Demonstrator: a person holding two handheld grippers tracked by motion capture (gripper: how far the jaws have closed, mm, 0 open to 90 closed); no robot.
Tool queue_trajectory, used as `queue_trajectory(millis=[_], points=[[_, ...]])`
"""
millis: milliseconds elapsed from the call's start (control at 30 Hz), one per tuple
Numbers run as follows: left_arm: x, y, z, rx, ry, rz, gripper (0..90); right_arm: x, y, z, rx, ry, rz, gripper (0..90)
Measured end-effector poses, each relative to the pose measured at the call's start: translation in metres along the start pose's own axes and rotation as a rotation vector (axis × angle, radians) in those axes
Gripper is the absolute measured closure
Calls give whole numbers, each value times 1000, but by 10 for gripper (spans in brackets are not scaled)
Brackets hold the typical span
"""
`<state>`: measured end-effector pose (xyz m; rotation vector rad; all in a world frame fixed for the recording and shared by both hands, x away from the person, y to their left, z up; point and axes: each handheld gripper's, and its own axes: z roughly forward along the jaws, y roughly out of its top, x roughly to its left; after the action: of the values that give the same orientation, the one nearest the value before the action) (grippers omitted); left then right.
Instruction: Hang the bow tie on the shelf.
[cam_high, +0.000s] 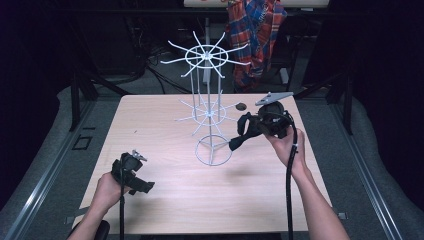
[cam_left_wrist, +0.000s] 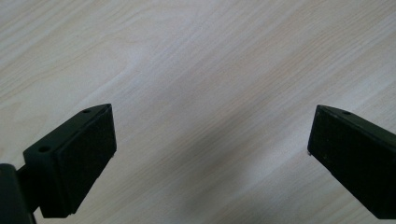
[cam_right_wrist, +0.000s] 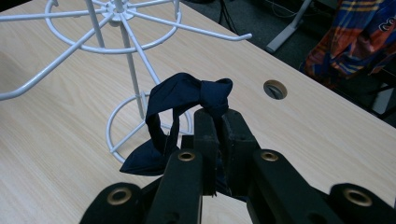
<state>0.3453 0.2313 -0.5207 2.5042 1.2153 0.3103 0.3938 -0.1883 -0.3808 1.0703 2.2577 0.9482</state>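
A white wire display stand (cam_high: 209, 107) with two tiers of spoke arms rises from a ring base on the wooden table (cam_high: 165, 195). My right gripper (cam_high: 246, 131) hangs just right of the stand's lower tier, shut on a dark navy fabric bow band (cam_high: 239, 139). In the right gripper view the bow band (cam_right_wrist: 177, 100) loops up from the pinched jaws of the right gripper (cam_right_wrist: 219, 122), with the stand (cam_right_wrist: 122, 56) behind it. My left gripper (cam_high: 142, 186) rests low over the table's near left part, open with nothing between its pads (cam_left_wrist: 77, 161).
A round cable hole (cam_high: 240, 106) sits in the table behind the stand. A red and blue plaid cloth (cam_high: 255, 35) hangs beyond the far edge, above dark floor with cables. Bare wood lies between the two hands.
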Motion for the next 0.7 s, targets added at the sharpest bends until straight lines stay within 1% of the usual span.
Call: queue_trajectory(millis=[200,300,700], points=[[0,0,0,0,-2,0,11,-1,0,5,11,5,1,859],[0,0,0,1,-4,2,11,0,0,7,8,14,13,859],[-1,0,0,3,-8,6,11,-1,-1,14,16,27,22,859]])
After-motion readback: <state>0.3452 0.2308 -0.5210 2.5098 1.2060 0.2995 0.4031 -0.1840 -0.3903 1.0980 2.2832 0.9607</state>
